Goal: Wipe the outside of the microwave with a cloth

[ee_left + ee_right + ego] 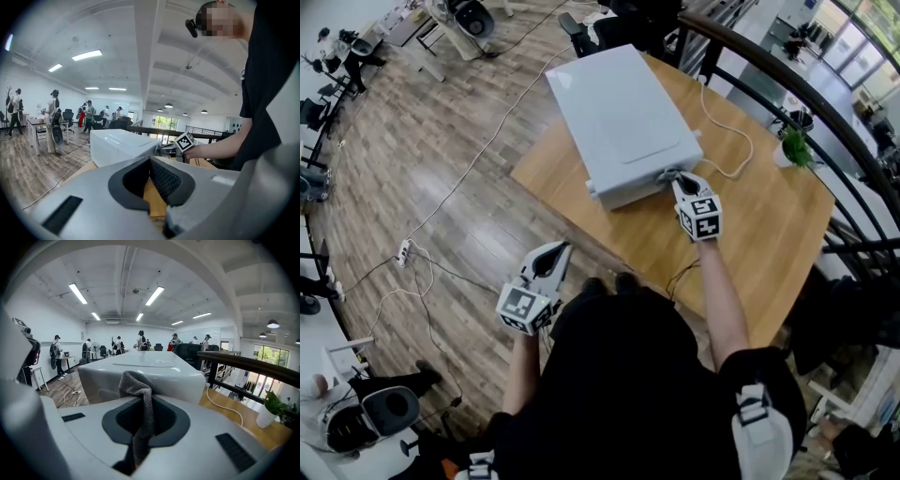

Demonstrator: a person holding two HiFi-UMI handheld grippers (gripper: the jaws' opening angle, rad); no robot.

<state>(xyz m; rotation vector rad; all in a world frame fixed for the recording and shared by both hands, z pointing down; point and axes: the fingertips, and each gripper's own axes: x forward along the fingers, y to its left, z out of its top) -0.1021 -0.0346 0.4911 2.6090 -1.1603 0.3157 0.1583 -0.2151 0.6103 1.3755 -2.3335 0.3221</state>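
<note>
- person: dark-sleeved, standing at the near edge of the table, one tool in each hand.
- left tool: held low and off the table's near left edge, over the wooden floor, well apart from the microwave. its jaws meet at the tips with nothing between them; bare table wood shows through the gap behind the tips in the left gripper view. marker cube at its rear.
- right tool: arm stretched forward over the table, jaws clamped together on a grey cloth, marker cube behind.
- cloth: knitted, hanging down through the jaws, its bunched top rising above the tips. in the head view it sits at the microwave's near right corner.
- microwave: white box lying at an angle on the far left part of the table, one corner out over the table's edge. it fills the middle of the right gripper view.
- white cable: looping on the table, right of the microwave.
- potted plant: green, at the table's far right edge.
- dark railing: curving past beyond the table.
- floor cords and a power strip: to the left.
- far room: desks, chairs, several people standing.
</note>
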